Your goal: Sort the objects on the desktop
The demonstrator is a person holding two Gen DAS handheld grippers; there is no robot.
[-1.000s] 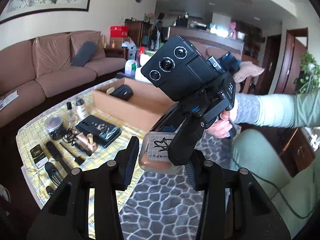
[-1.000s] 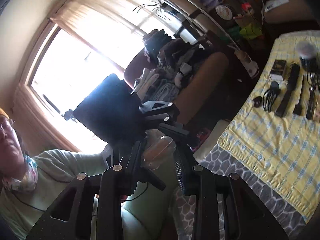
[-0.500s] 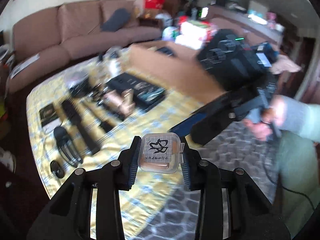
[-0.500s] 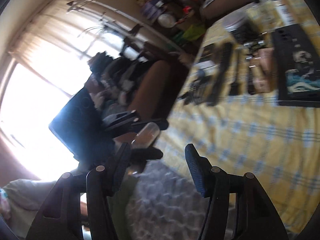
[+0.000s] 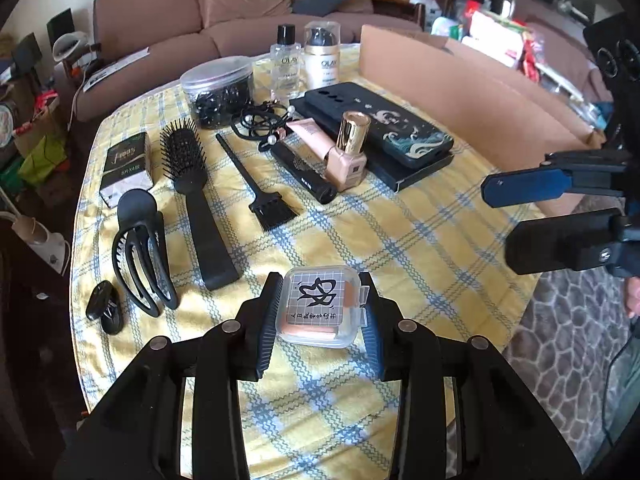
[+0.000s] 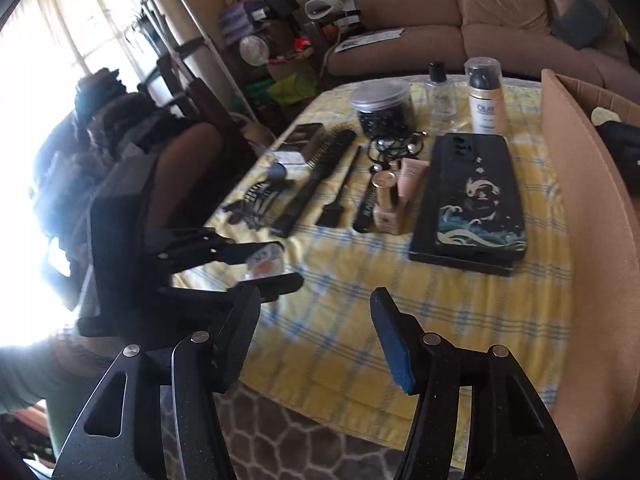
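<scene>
A small clear plastic box [image 5: 318, 307] with a hinged lid — black calligraphy on a gridded label, a peach-coloured block inside — sits level, clamped between two black pads above the near part of the yellow checked cloth. Beyond it on the cloth lie a black paddle hairbrush [image 5: 191, 184], a black tint brush [image 5: 260, 188] and a black claw hair clip [image 5: 140, 252], side by side — handles toward the near edge.
</scene>
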